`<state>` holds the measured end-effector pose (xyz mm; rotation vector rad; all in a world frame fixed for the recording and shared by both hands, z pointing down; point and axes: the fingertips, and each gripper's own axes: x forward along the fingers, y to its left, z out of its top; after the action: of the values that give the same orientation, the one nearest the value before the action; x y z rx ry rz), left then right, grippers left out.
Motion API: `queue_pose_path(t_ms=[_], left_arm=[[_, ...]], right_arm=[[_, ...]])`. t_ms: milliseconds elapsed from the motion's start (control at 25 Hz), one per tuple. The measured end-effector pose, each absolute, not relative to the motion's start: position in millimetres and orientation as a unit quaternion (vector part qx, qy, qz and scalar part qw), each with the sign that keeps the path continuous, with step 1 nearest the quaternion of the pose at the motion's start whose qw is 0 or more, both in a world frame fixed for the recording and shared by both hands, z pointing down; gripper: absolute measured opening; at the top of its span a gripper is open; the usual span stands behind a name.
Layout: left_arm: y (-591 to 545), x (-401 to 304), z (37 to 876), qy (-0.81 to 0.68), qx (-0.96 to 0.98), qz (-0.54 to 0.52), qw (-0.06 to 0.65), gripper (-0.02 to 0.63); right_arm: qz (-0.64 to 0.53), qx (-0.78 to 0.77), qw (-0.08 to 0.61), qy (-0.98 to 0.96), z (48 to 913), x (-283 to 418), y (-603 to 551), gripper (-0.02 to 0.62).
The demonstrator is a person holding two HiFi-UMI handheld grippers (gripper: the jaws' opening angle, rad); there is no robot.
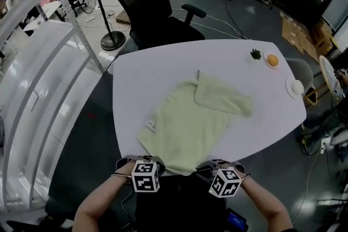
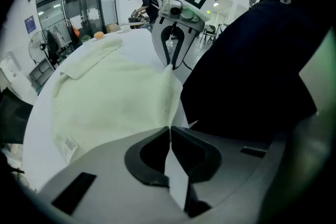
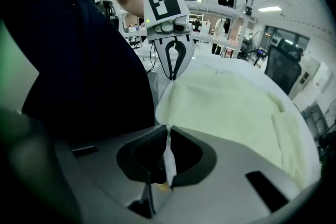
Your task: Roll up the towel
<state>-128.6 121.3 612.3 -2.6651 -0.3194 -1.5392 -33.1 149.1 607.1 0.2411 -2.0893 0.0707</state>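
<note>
Both grippers sit at the near edge of the table, one on each near corner of the towel.

Left gripper: fingers together, clamped on a thin bit of the towel's hem. Right gripper: same, fingers pinched on the cloth at the other near corner. Neither is empty.

The towel lies spread over the middle of the table at a slant. Its near hem hangs just past the near edge, which is probably what lets your fingers get round the cloth without scraping the top. The label is on its left edge.

The two-corner grip makes sense: it holds the hem straight between your hands, so the first turn should start even across the width.

No roll yet by my read. The cloth is flat apart from the far right corner, which is folded back onto the towel. That flap is the risk: rolled in as it lies, it would likely make one end thicker and skew the roll.

The next move calls for turning the hem over toward the far edge with both hands level.

The small dishes at the far right corner and the chair beyond the far edge are well apart from the towel, so neither is in the way.
</note>
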Motion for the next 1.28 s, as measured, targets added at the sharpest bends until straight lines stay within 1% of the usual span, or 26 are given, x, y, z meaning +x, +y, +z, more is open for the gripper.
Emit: queue_pose_path(t_ms=[200,440,600,840,1000,1280], left_arm=[[115,-130,607,-0.085,-0.868,-0.488,0.021,0.028],[76,-122,576,-0.022,-0.892,-0.452,0.010,0.028],[35,-115,570,0.048,-0.895,-0.444,0.000,0.028],[-19,-105,577,0.147,-0.884,-0.443,-0.019,0.028],[-53,-106,576,0.220,-0.870,-0.440,-0.032,0.028],[-112,-114,582,0.317,-0.834,-0.450,-0.048,0.028]], right_arm=[[0.029,0.116,0.485,-0.866,604,-35,140,0.037],[0.051,0.185,0.436,-0.879,574,-23,97,0.041],[0.073,0.224,0.402,-0.885,564,-14,57,0.046],[0.085,0.245,0.404,-0.877,573,2,0,0.046],[0.096,0.254,0.387,-0.882,567,-1,-40,0.048],[0.118,0.258,0.381,-0.880,580,-5,-105,0.051]])
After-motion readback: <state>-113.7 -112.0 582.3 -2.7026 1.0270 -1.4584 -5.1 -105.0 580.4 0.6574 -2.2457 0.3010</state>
